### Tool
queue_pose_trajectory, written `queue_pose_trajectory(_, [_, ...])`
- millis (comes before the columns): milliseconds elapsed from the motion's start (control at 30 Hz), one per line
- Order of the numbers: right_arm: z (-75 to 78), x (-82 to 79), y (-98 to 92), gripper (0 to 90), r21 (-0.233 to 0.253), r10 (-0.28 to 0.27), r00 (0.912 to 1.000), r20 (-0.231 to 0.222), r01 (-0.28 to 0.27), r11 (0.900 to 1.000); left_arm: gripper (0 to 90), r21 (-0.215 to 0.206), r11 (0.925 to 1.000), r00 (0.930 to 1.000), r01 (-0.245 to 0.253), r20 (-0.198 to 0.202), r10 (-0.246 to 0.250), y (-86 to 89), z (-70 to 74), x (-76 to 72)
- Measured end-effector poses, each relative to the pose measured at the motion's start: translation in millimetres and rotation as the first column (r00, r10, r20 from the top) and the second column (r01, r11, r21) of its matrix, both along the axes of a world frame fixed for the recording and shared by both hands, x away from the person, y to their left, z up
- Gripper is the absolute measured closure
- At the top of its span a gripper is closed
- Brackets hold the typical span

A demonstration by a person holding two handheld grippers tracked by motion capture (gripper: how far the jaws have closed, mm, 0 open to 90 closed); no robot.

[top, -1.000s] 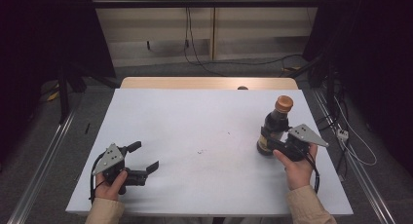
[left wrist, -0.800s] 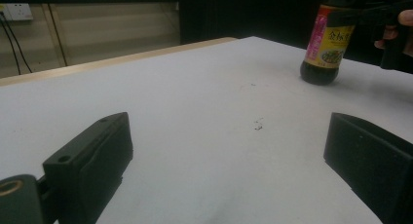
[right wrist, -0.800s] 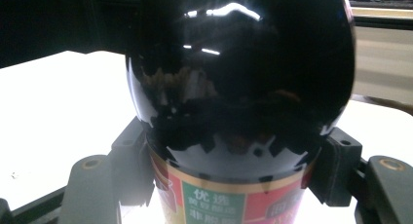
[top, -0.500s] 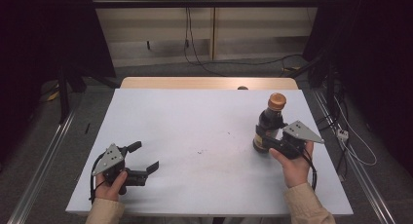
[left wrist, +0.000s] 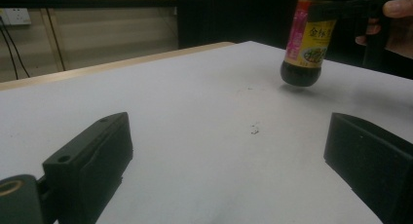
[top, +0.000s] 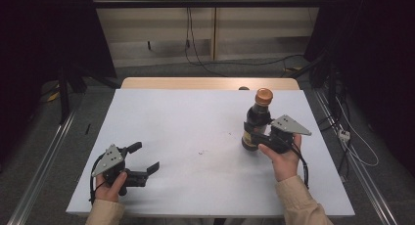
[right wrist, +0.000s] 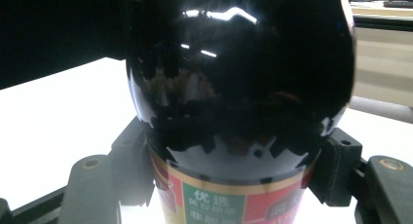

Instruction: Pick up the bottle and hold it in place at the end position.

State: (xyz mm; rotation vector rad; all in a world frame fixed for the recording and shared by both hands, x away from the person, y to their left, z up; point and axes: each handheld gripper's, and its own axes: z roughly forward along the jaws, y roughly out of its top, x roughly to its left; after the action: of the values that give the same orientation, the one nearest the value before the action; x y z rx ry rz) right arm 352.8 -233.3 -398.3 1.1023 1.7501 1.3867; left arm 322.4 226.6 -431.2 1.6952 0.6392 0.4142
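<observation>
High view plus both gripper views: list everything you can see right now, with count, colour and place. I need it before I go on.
bottle: one, dark glass with brown cap and a red, green and yellow label, right half of the table, held off the surface
table: one, white top with a wooden far edge, centre
specks: a few, dark, mid-table
cables: several, black, on the floor and wall behind the table
rails: two, grey metal, along the left and right of the table
left gripper: one, black with grey plate, near left of the table, jaws wide apart, nothing between them
right gripper: one, black with grey plate, jaws clamped on the bottle's body
</observation>
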Motion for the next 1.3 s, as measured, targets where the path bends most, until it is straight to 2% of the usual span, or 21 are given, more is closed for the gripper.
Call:
queue_pose_trajectory(133, [1.7,4.1,5.8,30.5,-0.008,0.012,0.9999,0.0,-0.012,1.0,3.6,-0.003,1.0,1.0,0.003,-0.005,-0.003,-0.5,-0.3,0.0])
queue_pose_trajectory(200, [3.4,7.1,11.1,30.5,0.01,0.028,0.9996,-0.002,-0.028,1.0,3.5,-0.005,1.0,1.0,0.003,-0.005,-0.003,-0.4,-0.2,0.2])
queue_pose_trajectory(333, [4.1,12.0,18.6,30.5,-0.004,0.032,0.9995,-0.005,-0.032,0.999,3.5,-0.004,1.0,1.0,0.006,-0.002,-0.006,0.0,0.2,0.0])
queue_pose_trajectory(667, [1.4,23.9,38.3,30.5,0.018,0.062,0.998,-0.015,-0.062,0.998,3.4,-0.01,0.9999,1.0,0.006,-0.001,-0.006,0.6,0.1,0.0])
queue_pose_trajectory(800, [1.0,28.8,46.4,30.5,-0.003,0.069,0.9975,-0.014,-0.069,0.998,3.4,-0.011,0.9999,1.0,0.008,0.004,-0.008,1.0,0.6,-0.2])
queue_pose_trajectory(933, [-1.0,33.4,52.4,30.5,0.015,0.08,0.9966,-0.02,-0.079,0.997,3.4,-0.012,0.9999,0.9999,0.012,0.004,-0.012,0.9,0.7,-0.4])
queue_pose_trajectory(1300, [1.0,44.8,66.2,30.5,0.001,0.097,0.9952,-0.014,-0.097,0.995,3.4,-0.009,0.9998,0.9999,0.015,0.004,-0.015,-0.2,0.7,-0.7])
